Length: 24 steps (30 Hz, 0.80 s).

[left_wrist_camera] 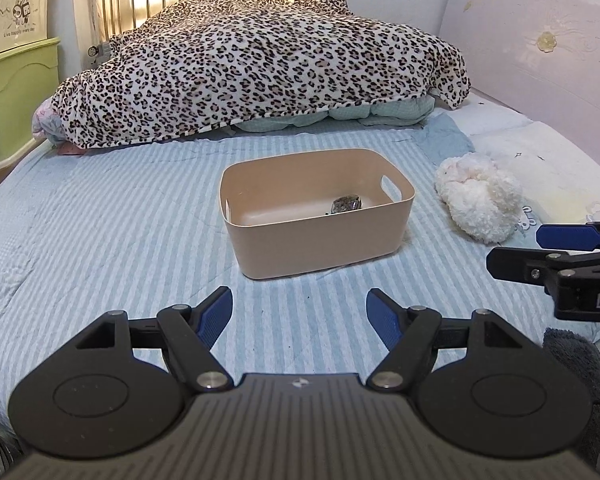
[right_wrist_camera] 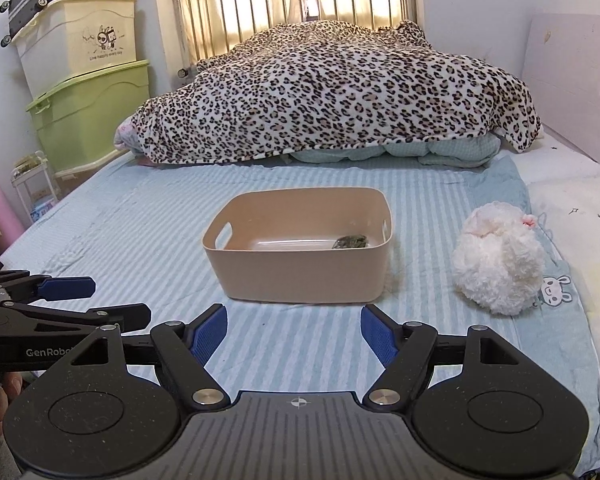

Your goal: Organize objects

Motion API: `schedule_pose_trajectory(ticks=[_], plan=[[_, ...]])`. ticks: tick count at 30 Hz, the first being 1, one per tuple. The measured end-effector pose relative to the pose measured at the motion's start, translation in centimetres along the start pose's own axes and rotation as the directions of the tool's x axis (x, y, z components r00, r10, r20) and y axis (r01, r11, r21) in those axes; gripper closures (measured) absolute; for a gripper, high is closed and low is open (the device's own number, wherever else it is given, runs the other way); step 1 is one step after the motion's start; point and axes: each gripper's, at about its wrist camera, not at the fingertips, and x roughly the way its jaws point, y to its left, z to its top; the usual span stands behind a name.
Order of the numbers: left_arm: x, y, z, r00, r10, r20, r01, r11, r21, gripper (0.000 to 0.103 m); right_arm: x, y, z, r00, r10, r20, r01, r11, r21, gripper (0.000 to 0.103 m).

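Both wrist views look down along the bed [left_wrist_camera: 120, 220] from its near edge. Both share the bin [left_wrist_camera: 318, 216] mid-bed.

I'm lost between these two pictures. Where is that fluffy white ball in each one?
Left wrist view: the fluffy white ball lies right of centre on the striped sheet, right of the tan bin.
Right wrist view: the ball again lies on the right, lower and nearer the edge.
Shared landmark: the tan bin, with a small dark object inside, left of the ball in both.
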Motion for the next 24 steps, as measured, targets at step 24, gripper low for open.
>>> schedule_pose_trajectory(ticks=[24], plan=[[-1.6, 0.5, -1.2, 1.0, -0.004, -0.011, 0.003, 1.0, -0.016, 0.028, -0.9, 0.8, -1.1, 0.999, -0.003, -0.033, 0.001, 0.999, -0.042, 0.027]])
